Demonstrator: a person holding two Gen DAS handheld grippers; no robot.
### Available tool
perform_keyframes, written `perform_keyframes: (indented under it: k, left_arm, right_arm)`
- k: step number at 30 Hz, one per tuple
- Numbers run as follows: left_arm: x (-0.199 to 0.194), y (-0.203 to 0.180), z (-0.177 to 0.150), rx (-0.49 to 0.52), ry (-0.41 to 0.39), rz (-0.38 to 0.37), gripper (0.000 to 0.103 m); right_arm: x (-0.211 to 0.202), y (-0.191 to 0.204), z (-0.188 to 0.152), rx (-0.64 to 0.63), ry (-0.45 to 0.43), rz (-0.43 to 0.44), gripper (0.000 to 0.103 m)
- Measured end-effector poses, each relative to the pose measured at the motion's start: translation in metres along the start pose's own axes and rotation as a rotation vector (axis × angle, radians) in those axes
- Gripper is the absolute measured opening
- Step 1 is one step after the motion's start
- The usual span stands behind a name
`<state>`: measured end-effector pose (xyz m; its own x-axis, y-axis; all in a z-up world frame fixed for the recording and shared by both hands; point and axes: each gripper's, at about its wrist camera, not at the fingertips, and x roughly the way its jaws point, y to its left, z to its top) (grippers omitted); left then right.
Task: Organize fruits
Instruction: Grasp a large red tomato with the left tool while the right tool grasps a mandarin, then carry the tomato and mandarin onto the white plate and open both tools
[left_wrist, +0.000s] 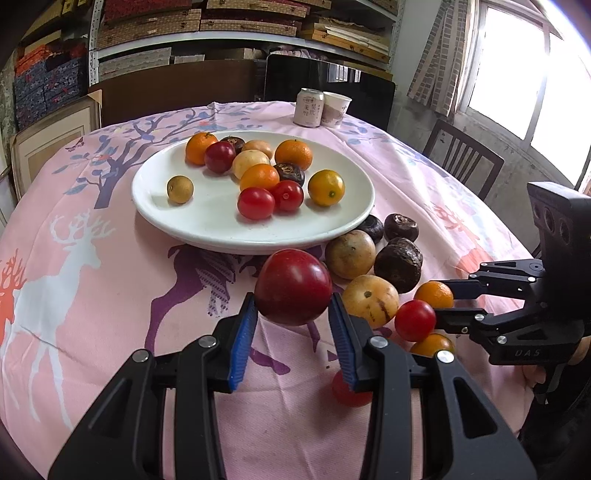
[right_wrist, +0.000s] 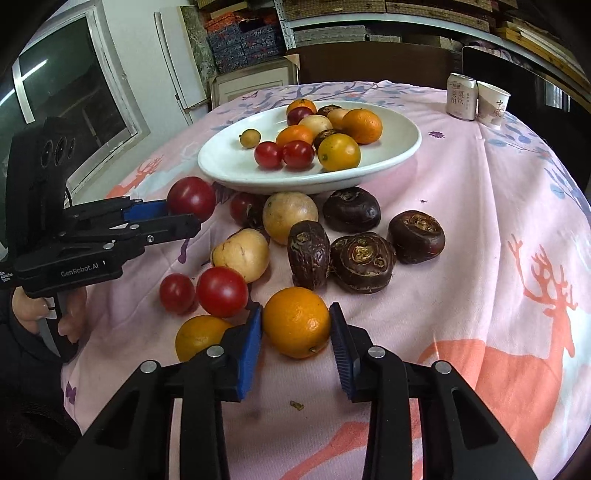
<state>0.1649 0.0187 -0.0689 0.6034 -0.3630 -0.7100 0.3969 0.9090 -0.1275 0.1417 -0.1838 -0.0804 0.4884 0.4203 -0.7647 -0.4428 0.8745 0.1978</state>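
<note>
Left tongs (left_wrist: 293, 314) gripping red tomato (left_wrist: 293, 286), right tongs (right_wrist: 296, 326) clamping orange (right_wrist: 296, 322)

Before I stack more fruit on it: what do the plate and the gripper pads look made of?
The plate looks like glazed white ceramic: glossy, with soft reflections and a thick rim. The pads look like blue ribbed rubber or soft plastic; which one is unclear.

Bright daylight from blown-out window (left_wrist: 517, 85); soft shadows; sharp centre; fisheye bending, dark vignette at edges.
</note>
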Motion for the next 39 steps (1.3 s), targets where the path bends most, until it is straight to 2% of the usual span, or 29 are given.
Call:
perform_keyframes:
  k: [15, 30, 39]
  left_arm:
    - [-0.004, 0.001, 0.000, 0.003, -0.017, 0.003, 0.039]
    - [-0.006, 0.003, 0.000, -0.005, -0.030, 0.024, 0.039]
    - [-0.015, 0.009, 0.001, -0.041, -0.066, 0.017, 0.039]
  right_arm:
    - [-0.013, -0.009, -0.012, 0.052, -0.060, 0.048, 0.036]
    - [-0.023, -0.019, -0.018, 0.095, -0.095, 0.052, 0.036]
    - [-0.043, -0.027, -0.008, 0.104, -0.147, 0.053, 0.036]
